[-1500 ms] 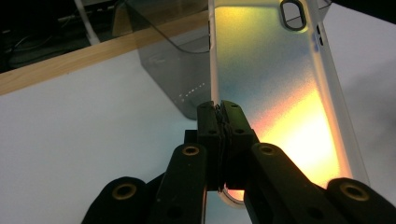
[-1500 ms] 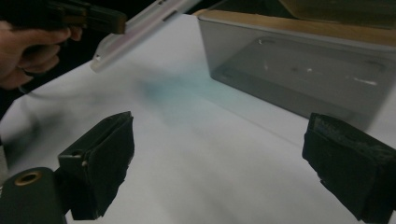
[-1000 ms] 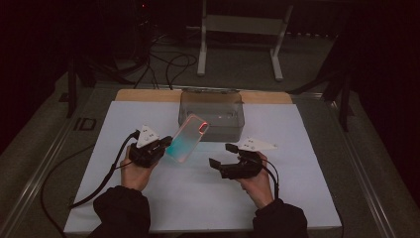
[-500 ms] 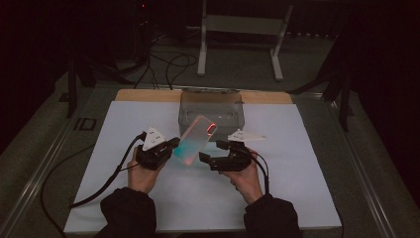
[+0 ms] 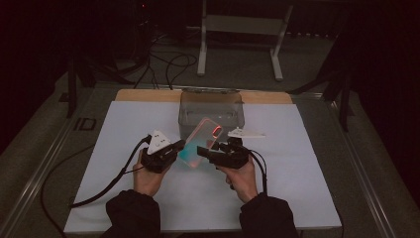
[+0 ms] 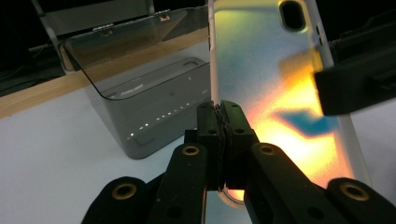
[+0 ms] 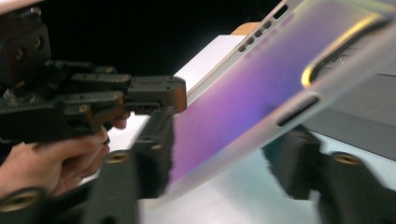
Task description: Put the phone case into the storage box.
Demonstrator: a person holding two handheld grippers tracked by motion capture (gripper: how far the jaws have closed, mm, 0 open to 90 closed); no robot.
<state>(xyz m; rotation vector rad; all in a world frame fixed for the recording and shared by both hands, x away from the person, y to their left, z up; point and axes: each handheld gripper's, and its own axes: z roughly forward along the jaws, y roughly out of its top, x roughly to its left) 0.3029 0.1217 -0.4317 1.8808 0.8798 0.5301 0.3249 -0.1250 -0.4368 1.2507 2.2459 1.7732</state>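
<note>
An iridescent translucent phone case (image 5: 198, 145) hangs tilted above the white mat, near the grey bin.

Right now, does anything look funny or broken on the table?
Nothing looks broken or spilled. The shiny phone case is tilted in the air, pinched at its edge by the left gripper, with the right gripper open around it. The clear box stands upright.

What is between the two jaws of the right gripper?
The iridescent phone case, held at its other edge by the left gripper, passes between the open jaws of the right gripper. The right gripper view shows it.
</note>
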